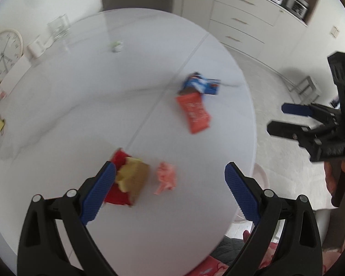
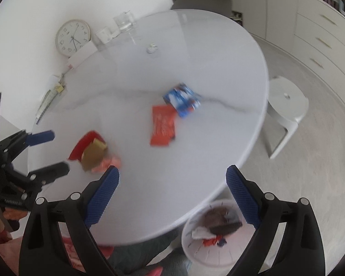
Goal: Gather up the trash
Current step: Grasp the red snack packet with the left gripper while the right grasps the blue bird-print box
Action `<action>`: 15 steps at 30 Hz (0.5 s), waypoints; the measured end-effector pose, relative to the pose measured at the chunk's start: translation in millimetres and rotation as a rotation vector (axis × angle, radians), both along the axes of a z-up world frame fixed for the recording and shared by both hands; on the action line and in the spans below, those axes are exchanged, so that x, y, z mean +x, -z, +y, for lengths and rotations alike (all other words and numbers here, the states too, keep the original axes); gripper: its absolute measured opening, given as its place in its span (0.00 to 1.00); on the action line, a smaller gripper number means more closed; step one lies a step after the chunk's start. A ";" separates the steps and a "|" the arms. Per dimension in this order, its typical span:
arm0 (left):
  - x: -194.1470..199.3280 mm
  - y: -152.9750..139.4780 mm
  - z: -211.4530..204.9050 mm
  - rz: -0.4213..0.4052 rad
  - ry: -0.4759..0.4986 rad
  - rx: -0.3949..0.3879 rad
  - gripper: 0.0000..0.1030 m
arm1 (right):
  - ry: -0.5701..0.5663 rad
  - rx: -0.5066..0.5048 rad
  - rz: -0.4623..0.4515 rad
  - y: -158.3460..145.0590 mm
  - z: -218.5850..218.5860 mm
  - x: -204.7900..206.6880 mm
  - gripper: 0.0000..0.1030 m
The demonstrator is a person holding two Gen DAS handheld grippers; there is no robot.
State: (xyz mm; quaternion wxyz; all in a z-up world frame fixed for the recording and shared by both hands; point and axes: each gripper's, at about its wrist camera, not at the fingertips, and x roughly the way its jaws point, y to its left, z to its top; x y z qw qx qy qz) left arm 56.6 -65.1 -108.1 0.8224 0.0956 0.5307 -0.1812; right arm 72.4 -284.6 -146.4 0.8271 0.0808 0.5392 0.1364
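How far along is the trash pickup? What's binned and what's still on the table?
Partly done. The bin beside the table already holds several wrappers. In hand: nothing; the left gripper and right gripper are both open and empty. Still on the table: the blue wrapper, orange wrapper, red and tan packaging and crumpled pink scrap. The left gripper is nearest the red and tan packaging.

Both tools share one build. The left gripper (image 1: 170, 172) has two black plastic fingers with long triangular cut-outs, silver round rivet heads at the pivots, and blue knurled pads (image 1: 99, 191) at the tips. The right gripper (image 2: 172, 174) is the same, its blue textured pads (image 2: 241, 193) alike; at three o'clock of the left view its black housing carries a small green light.
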 end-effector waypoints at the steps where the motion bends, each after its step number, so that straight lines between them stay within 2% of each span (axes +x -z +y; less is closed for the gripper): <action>1: 5.3 0.6 5.7 -0.001 -0.007 0.000 0.89 | -0.010 -0.007 -0.003 2.4 5.0 13.3 0.91; 6: 26.3 5.2 22.3 0.006 -0.024 -0.006 0.89 | -0.057 -0.051 -0.009 18.7 23.4 71.1 0.91; 13: 49.9 14.3 17.7 0.028 0.015 -0.012 0.89 | -0.180 -0.140 0.075 65.3 44.1 132.6 0.74; 15: 54.5 16.7 13.4 0.040 0.025 -0.019 0.89 | -0.201 -0.168 0.096 77.3 46.0 141.3 0.73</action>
